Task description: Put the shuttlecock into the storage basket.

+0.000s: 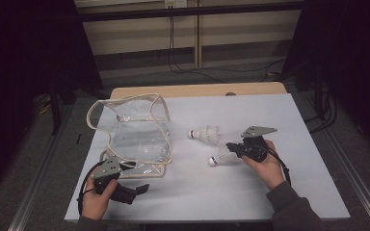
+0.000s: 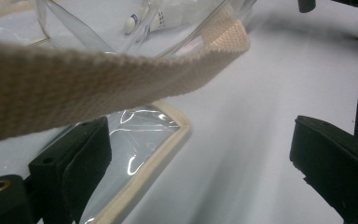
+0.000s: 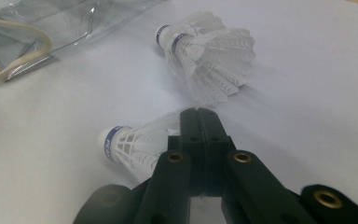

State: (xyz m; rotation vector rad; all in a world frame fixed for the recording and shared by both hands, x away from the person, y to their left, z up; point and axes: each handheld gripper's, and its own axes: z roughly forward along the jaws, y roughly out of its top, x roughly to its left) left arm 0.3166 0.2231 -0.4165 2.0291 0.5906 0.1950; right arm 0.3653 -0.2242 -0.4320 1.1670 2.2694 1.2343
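1. While the person's right hand [image 1: 265, 166] holds it low over the pale grey table top [image 1: 250, 192], the right gripper [image 1: 232, 148] has its black jaws pressed together, pinching the feather skirt of the nearer white feathered shuttlecock with a blue-banded cork [image 3: 126, 147]; in the high view that shuttlecock [image 1: 221, 157] lies with its cork toward the person's left.
2. A second white feathered shuttlecock [image 1: 205, 134] lies on the table just beyond the first, apart from it; its cork also points left [image 3: 205, 56].
3. To the left stands a clear plastic bag edged with cream woven tape [image 1: 135, 134], its mouth gaping upward; the shuttlecocks lie near it on its right, not touching.
4. At the near left corner, the left hand [image 1: 96, 197] holds the left gripper [image 1: 139, 190]; its jaws stand wide apart; the bag's cream woven strap [image 2: 98, 84] crosses above them, and whether it touches a pad I cannot tell.
5. One corner of the bag [image 2: 154, 140] lies flat on the table between the open jaws.
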